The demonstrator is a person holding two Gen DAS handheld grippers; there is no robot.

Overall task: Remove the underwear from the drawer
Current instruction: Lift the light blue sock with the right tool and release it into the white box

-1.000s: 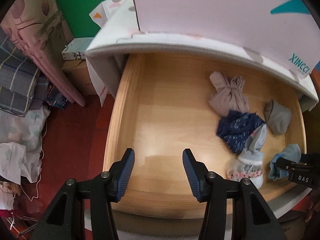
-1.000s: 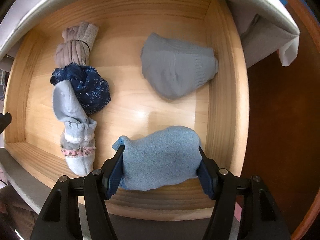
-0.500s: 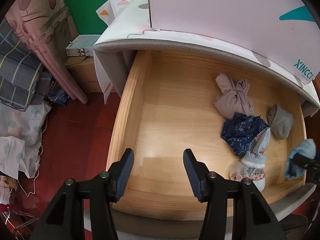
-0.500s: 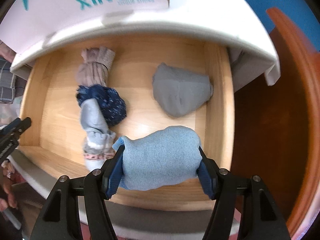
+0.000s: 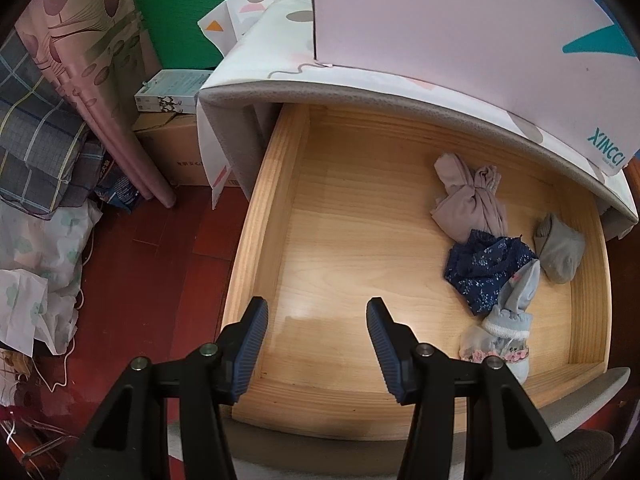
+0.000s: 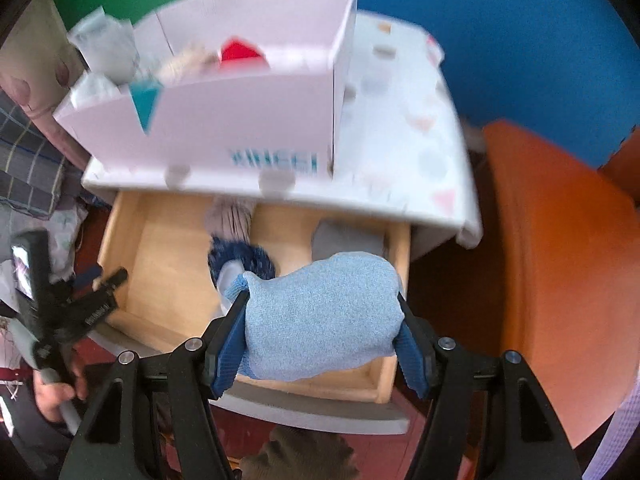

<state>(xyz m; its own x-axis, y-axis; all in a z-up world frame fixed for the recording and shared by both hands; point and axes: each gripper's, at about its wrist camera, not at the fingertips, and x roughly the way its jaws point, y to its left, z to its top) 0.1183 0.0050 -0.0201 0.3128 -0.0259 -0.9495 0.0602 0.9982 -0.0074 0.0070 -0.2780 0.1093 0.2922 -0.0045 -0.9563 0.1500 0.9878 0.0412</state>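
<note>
My right gripper (image 6: 322,330) is shut on a folded light blue underwear (image 6: 320,320), held well above the open wooden drawer (image 6: 132,280). In the left wrist view the drawer (image 5: 256,248) holds a beige bundle (image 5: 468,204), a navy patterned piece (image 5: 484,268), a grey piece (image 5: 560,252) and a pale blue and white sock-like piece (image 5: 508,324), all on its right side. My left gripper (image 5: 318,340) hangs open over the bare left part of the drawer floor, nothing between its fingers. That left gripper (image 6: 100,284) also shows at the left of the right wrist view.
A pink box (image 6: 240,120) stands on the white patterned cabinet top (image 6: 400,152) above the drawer. An orange chair (image 6: 552,272) is to the right. Left of the drawer lie a rolled pink mat (image 5: 100,112), cardboard boxes (image 5: 176,152) and piled fabric (image 5: 36,160) on the red floor.
My right gripper has risen straight up with the light blue underwear, out of the drawer and out of the left wrist view. The left gripper has barely moved.
</note>
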